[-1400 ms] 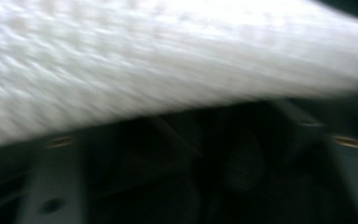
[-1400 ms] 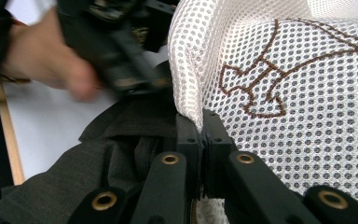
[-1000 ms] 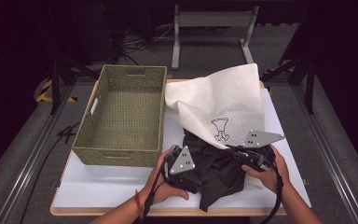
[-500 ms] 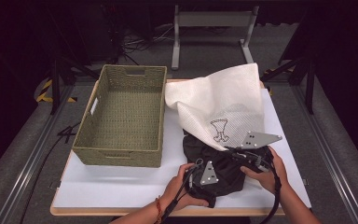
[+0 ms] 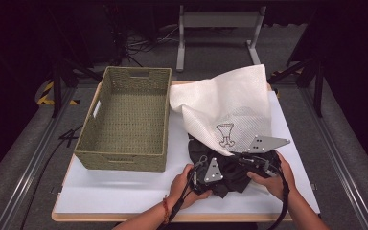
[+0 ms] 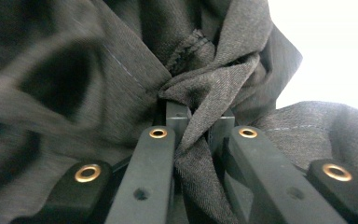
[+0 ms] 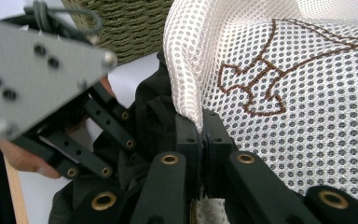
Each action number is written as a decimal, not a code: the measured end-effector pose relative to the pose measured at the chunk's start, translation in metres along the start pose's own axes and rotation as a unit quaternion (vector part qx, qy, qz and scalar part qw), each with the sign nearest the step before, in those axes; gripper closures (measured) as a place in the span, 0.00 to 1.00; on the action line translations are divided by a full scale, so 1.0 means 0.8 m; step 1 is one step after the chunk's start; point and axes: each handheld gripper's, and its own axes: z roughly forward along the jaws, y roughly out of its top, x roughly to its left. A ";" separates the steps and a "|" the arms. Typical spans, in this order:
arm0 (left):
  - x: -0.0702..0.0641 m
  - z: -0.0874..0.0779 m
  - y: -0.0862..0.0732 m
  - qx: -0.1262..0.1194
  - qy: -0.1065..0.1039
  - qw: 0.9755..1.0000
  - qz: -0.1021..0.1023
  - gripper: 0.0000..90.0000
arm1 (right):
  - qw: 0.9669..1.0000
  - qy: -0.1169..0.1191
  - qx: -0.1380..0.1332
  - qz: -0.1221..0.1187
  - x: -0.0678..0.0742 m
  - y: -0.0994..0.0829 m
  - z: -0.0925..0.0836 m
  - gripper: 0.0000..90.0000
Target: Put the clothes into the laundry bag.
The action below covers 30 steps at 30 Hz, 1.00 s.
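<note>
We see the dark garment (image 5: 230,167) bunched on the white table (image 5: 124,191), partly under the white mesh bag (image 5: 225,105) — right of the woven basket (image 5: 129,120). The left gripper (image 6: 199,122) pinches a dark fold; the right gripper (image 7: 200,128) clamps the bag's edge.

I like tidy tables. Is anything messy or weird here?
The dark grey garment lies crumpled, half under the white mesh bag. The left gripper pinches a bunched fold of it; the right gripper pinches the bag's edge. The woven basket sits straight.
</note>
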 end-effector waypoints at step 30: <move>0.052 -0.011 0.036 -0.184 0.094 0.977 -0.050 0.95 | 0.997 0.059 -0.048 0.030 0.016 0.020 -0.026 0.98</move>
